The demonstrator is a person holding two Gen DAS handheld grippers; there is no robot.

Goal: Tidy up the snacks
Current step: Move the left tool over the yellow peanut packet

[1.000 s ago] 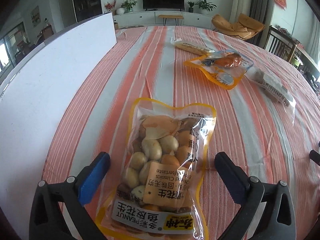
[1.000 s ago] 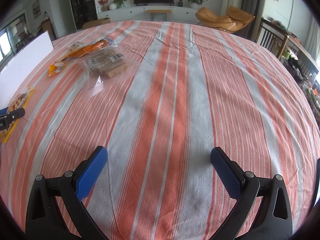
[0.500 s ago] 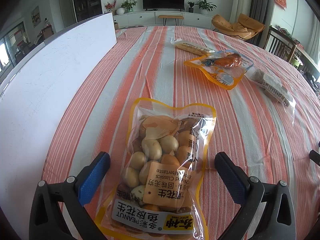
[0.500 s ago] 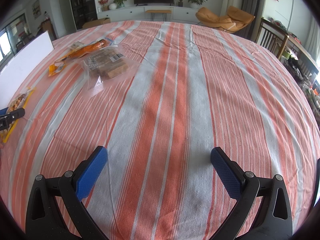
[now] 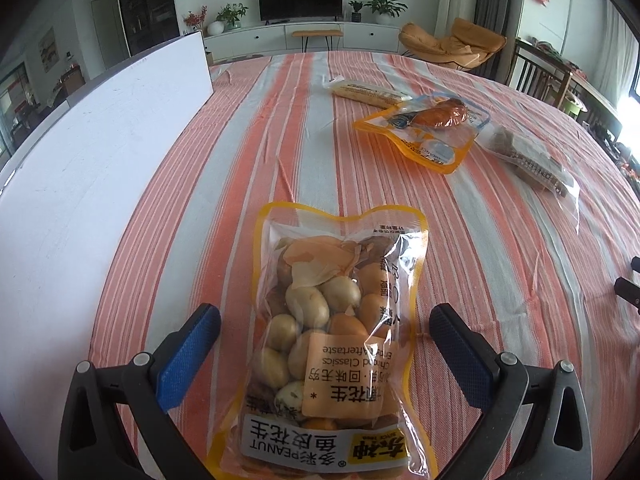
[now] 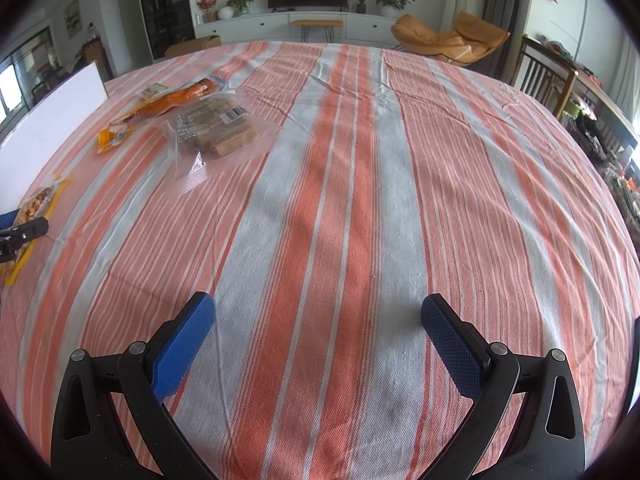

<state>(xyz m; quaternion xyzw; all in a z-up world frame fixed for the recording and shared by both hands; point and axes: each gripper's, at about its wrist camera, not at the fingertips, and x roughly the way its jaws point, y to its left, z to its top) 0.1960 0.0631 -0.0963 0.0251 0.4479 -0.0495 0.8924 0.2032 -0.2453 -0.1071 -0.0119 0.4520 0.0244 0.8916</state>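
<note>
The fingers [image 5: 188, 354] of the left gripper [image 5: 325, 354] are spread wide, one on each side of the peanut bag [image 5: 336, 336], with a gap between each blue pad and the bag's edges. The bag lies flat on the striped cloth [image 5: 248, 152], its printed end toward the camera and its sealed end pointing away, beyond the fingertips. To the left of the left finger stands a white board [image 5: 80, 168], running along the table edge. Well ahead and to the right of the fingers lie three more snacks: an orange pouch [image 5: 424, 128], a pale stick pack [image 5: 368, 92] just behind it, and a clear pack [image 5: 528, 160] of brown pieces further right.

The right gripper [image 6: 318, 346] also has its fingers [image 6: 182, 348] spread apart, and only bare cloth [image 6: 360, 200] lies between them. Far ahead and left of its left finger sit the clear pack [image 6: 212, 132] and, just beyond it, the orange pouch [image 6: 160, 106]. At the far left edge of this view the peanut bag [image 6: 36, 204] shows with a finger of the left gripper over it.
</note>
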